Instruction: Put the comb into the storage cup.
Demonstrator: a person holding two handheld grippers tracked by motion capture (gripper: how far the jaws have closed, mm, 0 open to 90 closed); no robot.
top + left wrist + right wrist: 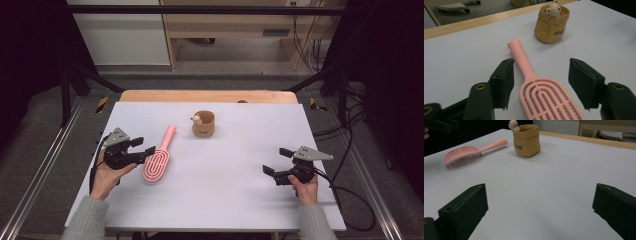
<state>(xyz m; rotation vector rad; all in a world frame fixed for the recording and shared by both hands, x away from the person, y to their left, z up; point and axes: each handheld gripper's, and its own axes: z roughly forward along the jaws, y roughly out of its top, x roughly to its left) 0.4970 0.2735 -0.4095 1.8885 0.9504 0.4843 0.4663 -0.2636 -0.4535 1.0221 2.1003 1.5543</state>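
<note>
A pink vented hairbrush (159,155) lies bristles down on the white table top (225,195), its handle pointing away toward a tan pouch-shaped cup (204,124) with a small bear figure on its rim. My left gripper (144,146) sits at the brush's head. In the left gripper view the brush (544,100) lies between the black jaws of that gripper (541,72), with a gap on each side, so it is open. The cup (551,23) stands beyond the handle tip. My right gripper (275,161) rests open at the right with nothing between its jaws (541,195).
The right gripper view has the brush (464,155) and the cup (526,141) far off to its left. A wooden strip (210,96) borders the table's far edge. Metal frame rails (45,165) and cables (350,195) run along both sides.
</note>
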